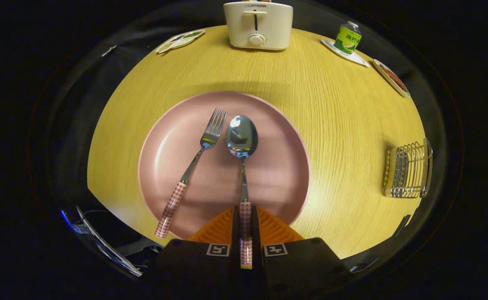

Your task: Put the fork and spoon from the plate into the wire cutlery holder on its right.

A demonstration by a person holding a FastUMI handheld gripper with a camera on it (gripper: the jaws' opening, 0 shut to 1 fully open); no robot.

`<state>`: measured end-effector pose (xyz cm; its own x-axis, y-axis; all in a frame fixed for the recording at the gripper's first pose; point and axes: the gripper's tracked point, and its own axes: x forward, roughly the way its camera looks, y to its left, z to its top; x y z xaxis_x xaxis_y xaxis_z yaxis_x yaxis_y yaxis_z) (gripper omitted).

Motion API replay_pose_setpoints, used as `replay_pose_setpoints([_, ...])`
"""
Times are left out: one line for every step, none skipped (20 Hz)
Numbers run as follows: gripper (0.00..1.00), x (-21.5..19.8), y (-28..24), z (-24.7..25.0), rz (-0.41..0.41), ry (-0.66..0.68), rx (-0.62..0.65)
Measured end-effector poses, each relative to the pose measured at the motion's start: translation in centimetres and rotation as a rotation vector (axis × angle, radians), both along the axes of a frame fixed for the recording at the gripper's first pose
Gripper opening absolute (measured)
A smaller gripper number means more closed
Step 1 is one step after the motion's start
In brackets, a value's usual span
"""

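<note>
While the gripper appears pinched on the spoon's checked handle, contact being hard to confirm, the spoon's long axis runs straight ahead onto the plate. Fork: beside it, left, angled. Wire cutlery holder: well right, across bare table.

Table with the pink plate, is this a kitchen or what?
Probably a pretend dining table in a test booth: a toaster, a plate with fork and spoon, and a hand-held gripper closed on the spoon's handle.
</note>
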<state>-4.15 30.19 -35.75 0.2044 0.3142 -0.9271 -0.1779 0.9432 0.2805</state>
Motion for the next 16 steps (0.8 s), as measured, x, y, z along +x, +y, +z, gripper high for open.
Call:
replay_pose_setpoints([0.13, -0.1, -0.1, 0.1, -0.015, 0.012, 0.017])
replay_pose_setpoints([0.13, -0.1, -0.2, 0.2, -0.029, 0.016, 0.031])
replay_pose_setpoints([0.13, -0.1, -0.3, 0.6, -0.042, 0.011, 0.056])
replay_pose_setpoints([0.13, -0.1, -0.4, 1.2, -0.053, 0.008, 0.081])
replay_pose_setpoints([0.13, -0.1, -0.5, 2.0, -0.058, 0.005, 0.113])
replay_pose_setpoints([0.13, -0.2, -0.6, 2.9, -0.056, 0.000, 0.142])
replay_pose_setpoints([0.13, -0.3, -1.0, 3.8, -0.048, -0.010, 0.169])
replay_pose_setpoints([0.13, -0.4, -1.5, 4.9, -0.041, -0.021, 0.194])
replay_pose_setpoints([0.13, -0.5, -2.3, 5.9, -0.035, -0.035, 0.217])
replay_pose_setpoints([0.13, -0.4, -3.1, 6.9, -0.031, -0.054, 0.236])
replay_pose_setpoints([0.13, -0.3, -4.2, 7.8, -0.026, -0.076, 0.247])
replay_pose_setpoints([0.13, 0.0, -5.4, 8.6, -0.023, -0.103, 0.250])
replay_pose_setpoints([0.13, 0.3, -6.8, 9.3, -0.020, -0.127, 0.243])
replay_pose_setpoints([0.13, 0.6, -8.2, 9.9, -0.017, -0.148, 0.239])
replay_pose_setpoints([0.13, 0.8, -9.8, 10.5, -0.018, -0.170, 0.233])
replay_pose_setpoints([0.13, 1.0, -11.4, 11.0, -0.016, -0.188, 0.225])
